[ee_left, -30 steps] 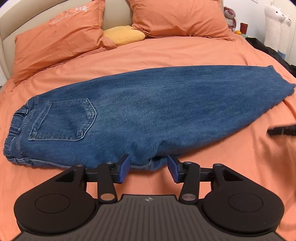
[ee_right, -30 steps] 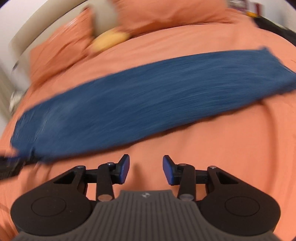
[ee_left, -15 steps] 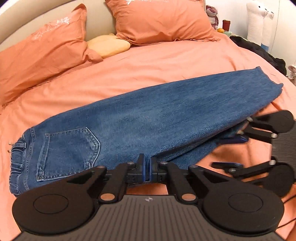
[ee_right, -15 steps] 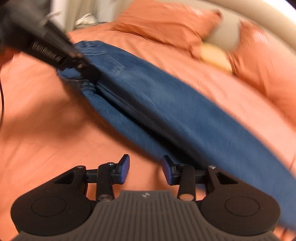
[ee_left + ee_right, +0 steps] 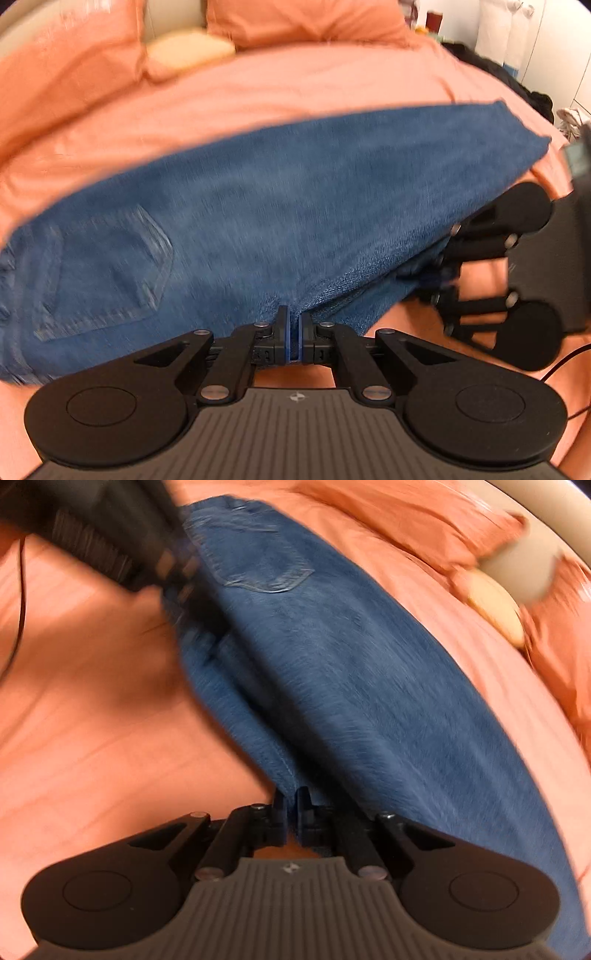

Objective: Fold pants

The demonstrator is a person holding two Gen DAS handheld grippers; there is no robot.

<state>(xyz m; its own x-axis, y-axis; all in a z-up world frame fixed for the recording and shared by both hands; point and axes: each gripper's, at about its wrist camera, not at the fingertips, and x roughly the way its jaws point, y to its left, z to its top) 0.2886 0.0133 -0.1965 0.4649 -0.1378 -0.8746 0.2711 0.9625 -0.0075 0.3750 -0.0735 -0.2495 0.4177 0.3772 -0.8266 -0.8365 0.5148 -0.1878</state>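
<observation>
- While the jeans [image 5: 295,206] are lying lengthwise across the orange bedsheet [image 5: 280,85], the left gripper [image 5: 292,332] is pinching their near edge tight.
- Further along that edge, the right gripper [image 5: 291,812] is clamping denim too, both views blurring.

Orange bed [image 5: 295,85] under jeans [image 5: 295,206], pillows [image 5: 306,18]

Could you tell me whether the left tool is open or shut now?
Shut: the left tool has both pads pressed together on the jeans' near edge.

Soft bright light, motion blur.
</observation>
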